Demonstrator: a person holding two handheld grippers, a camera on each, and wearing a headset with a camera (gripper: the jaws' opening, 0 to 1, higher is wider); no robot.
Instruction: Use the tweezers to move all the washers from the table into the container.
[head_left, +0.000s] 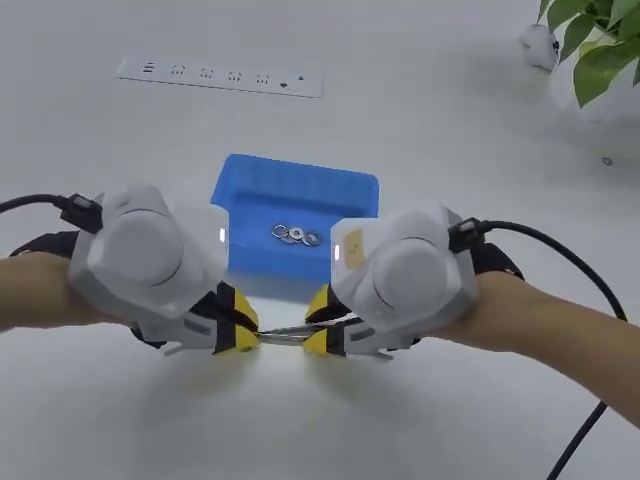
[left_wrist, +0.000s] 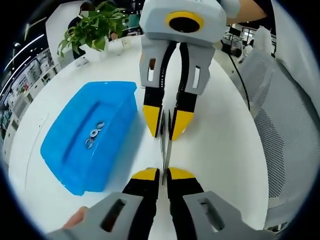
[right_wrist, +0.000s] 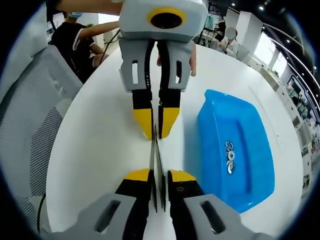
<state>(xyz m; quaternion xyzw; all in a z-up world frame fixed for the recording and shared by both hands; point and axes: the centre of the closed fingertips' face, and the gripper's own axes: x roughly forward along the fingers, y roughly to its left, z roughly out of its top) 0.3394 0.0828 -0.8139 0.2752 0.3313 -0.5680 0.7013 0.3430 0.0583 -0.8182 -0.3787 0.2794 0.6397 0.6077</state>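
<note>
Thin metal tweezers (head_left: 285, 337) lie level just above the white table, spanning the gap between my two grippers, which face each other. My left gripper (head_left: 240, 335) is shut on one end and my right gripper (head_left: 318, 335) is shut on the other. Just behind them stands the blue container (head_left: 250, 190) with several washers (head_left: 296, 236) in its middle. In the left gripper view the tweezers (left_wrist: 165, 147) run from my own jaws (left_wrist: 163, 175) to the right gripper (left_wrist: 167, 125), container (left_wrist: 65, 165) at left. The right gripper view has the tweezers (right_wrist: 156, 160) and container (right_wrist: 260, 150) on the right.
A white power strip (head_left: 220, 77) lies at the far side of the table. A potted plant (head_left: 600, 40) stands at the far right, and a small ring-like item (head_left: 607, 160) lies near it. A black cable (head_left: 590, 290) trails from the right gripper. A mesh chair (left_wrist: 285, 150) is beside the table.
</note>
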